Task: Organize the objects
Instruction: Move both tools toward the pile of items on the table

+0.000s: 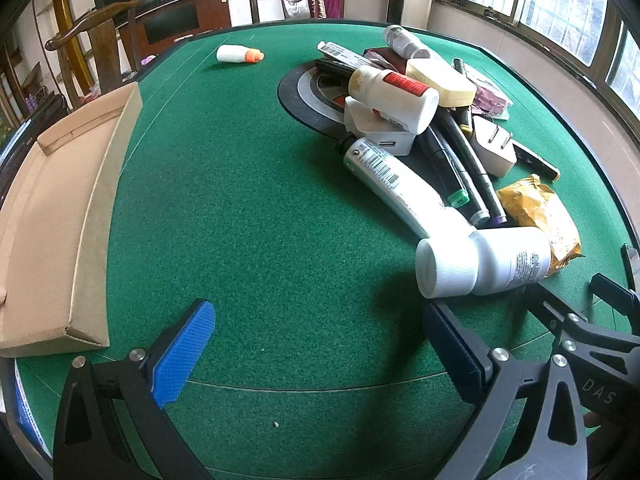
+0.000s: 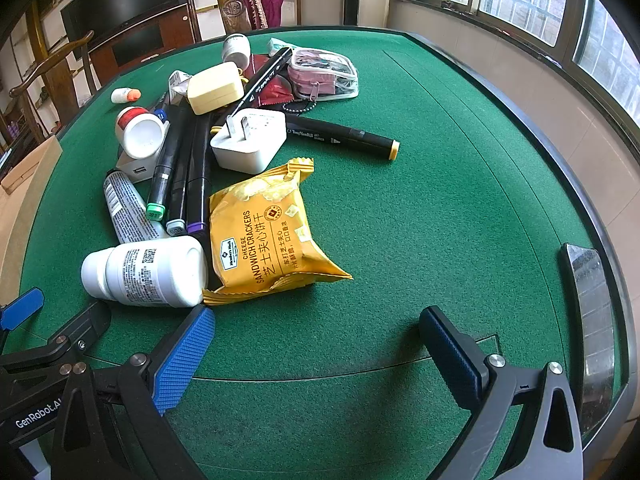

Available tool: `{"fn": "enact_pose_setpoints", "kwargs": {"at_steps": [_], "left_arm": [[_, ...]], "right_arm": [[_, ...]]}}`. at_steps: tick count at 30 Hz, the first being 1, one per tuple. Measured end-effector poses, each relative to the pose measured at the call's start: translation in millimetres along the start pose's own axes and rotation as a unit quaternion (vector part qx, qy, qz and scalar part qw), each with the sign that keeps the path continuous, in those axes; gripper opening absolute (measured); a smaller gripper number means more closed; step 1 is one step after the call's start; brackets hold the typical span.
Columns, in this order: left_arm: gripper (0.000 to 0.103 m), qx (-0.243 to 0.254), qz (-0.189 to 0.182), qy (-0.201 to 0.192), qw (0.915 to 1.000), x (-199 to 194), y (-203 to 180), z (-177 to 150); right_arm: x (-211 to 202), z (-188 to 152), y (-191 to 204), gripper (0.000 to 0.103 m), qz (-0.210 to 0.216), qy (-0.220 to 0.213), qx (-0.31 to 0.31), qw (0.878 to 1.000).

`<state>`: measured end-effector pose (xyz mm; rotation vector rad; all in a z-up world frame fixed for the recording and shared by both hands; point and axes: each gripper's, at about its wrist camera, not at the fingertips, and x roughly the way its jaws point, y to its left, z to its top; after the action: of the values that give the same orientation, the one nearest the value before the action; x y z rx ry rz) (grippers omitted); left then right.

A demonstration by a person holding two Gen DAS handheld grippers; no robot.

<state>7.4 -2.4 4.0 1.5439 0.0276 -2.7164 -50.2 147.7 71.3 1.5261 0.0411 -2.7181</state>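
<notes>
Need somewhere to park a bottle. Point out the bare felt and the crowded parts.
Bare felt lies between the cardboard box and the pile, and between the cracker pack and the table rim. Crowded: the pile around the charger and markers.

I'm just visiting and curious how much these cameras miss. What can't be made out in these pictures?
- Cardboard box, left wrist view: cut off by the left edge, so its near interior is unseen.
- White tube, right wrist view: its lower end hides behind the white bottle.
- White bottle's label print: too small to read in both views.
</notes>
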Motion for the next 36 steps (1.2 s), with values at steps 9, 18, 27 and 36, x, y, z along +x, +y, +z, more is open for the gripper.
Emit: {"fn": "enact_pose_setpoints", "kwargs": {"at_steps": [9, 18, 27, 36], "left_arm": [[0.103, 0.000, 0.000, 0.000, 1.0000, 0, 0, 0], [0.103, -0.001, 0.001, 0.000, 1.0000, 1, 0, 0], [0.103, -0.005, 0.003, 0.000, 1.0000, 0, 0, 0], [0.096, -0.030, -0.091, -0.017, 0.9952, -42, 33, -4]], "right_arm": [[-1, 4, -2, 0.103, 0.023, 0.024, -0.036, 0.999], [-11, 2, -25, 0.102, 0.098, 0.086, -0.097, 0.987], [-32, 24, -57, 0.102, 0.147, 0.070, -0.057, 0.985], [-35, 40, -40, 0.102, 0.152, 0.058, -0.071, 0.984]]}}
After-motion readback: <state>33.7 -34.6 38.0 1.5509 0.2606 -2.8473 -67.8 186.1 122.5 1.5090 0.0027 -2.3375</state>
